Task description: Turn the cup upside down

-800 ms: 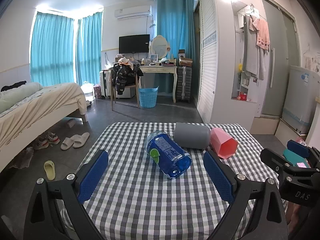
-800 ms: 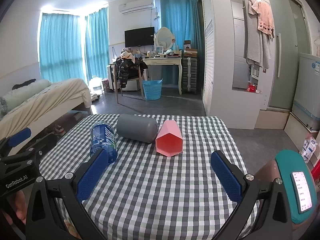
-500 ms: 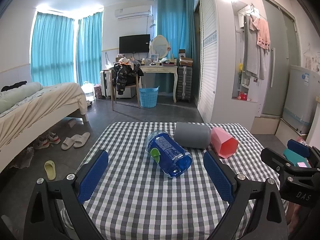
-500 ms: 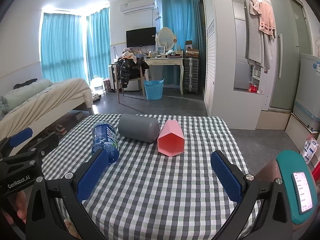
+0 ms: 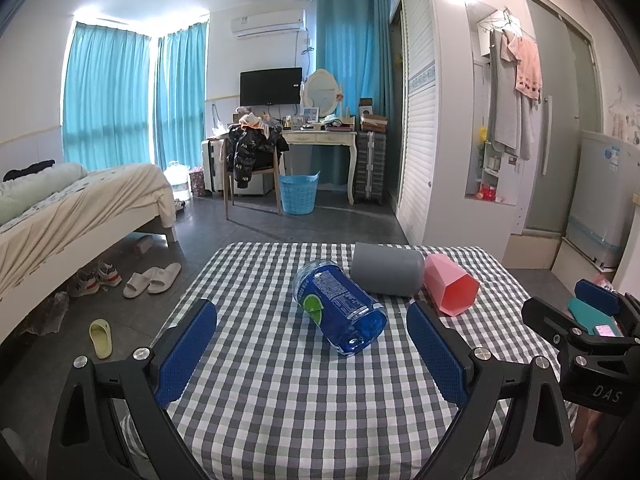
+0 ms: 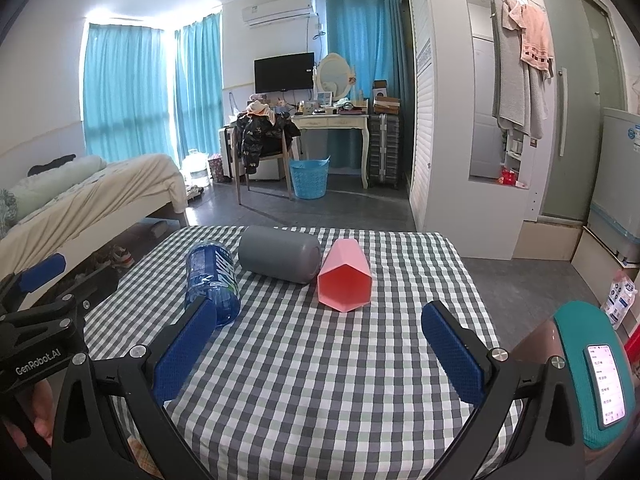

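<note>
Three cups lie on their sides on the checked tablecloth (image 5: 280,392). A pink hexagonal cup (image 6: 345,280) lies with its mouth toward me; it also shows in the left wrist view (image 5: 450,289). A grey cup (image 6: 279,253) (image 5: 387,268) lies beside it. A blue labelled plastic cup (image 5: 340,312) (image 6: 212,280) lies at the left. My left gripper (image 5: 312,354) is open and empty, short of the blue cup. My right gripper (image 6: 316,354) is open and empty, short of the pink cup.
The table (image 6: 460,264) stands in a bedroom, with a bed (image 5: 72,208) at the left, slippers (image 5: 152,278) on the floor and a white wardrobe (image 5: 420,120) at the right. A phone (image 6: 606,386) is mounted by my right gripper.
Both grippers have moved slightly forward toward the cups. The cups have not moved.
</note>
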